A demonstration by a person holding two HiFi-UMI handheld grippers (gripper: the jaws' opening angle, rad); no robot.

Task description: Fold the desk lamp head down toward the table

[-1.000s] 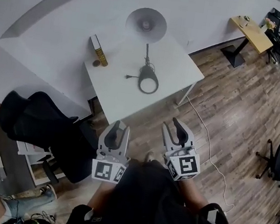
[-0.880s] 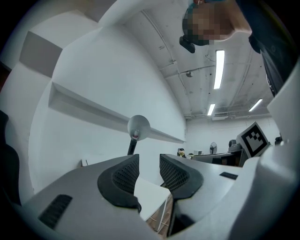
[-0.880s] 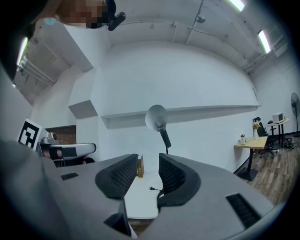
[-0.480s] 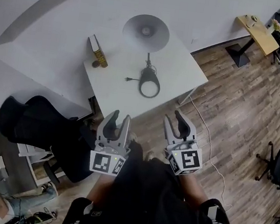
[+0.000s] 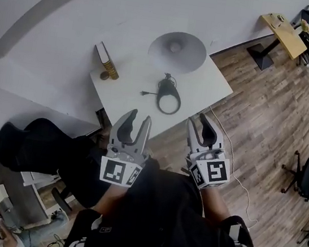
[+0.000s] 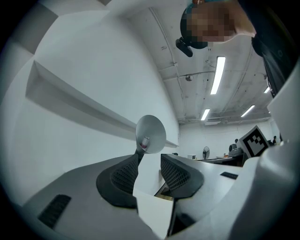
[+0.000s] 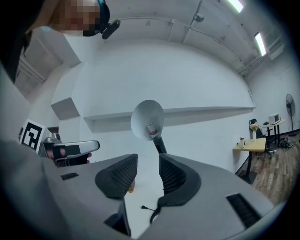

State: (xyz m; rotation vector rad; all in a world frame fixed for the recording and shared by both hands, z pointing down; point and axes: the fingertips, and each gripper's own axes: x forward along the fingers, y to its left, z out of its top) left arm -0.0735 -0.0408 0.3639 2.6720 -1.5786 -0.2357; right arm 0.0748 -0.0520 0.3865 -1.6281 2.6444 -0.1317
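Desk lamp head [image 5: 176,50]: raised above table [image 5: 199,89] far edge, unfolded; left gripper [image 5: 138,118], jaws just opening, and right gripper [image 5: 197,121] both part-open, empty, short of near edge; folding not begun.

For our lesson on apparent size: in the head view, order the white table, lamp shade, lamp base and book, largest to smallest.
1. white table
2. lamp shade (raised nearer the camera, so it may look oversized)
3. lamp base and book: too alike to rank

The left claw [image 5: 139,118] and right claw [image 5: 198,120] are grey with black ribbed pads [image 6: 176,173] and square-marker cubes [image 5: 118,173]; clothing [image 5: 158,217] is black.
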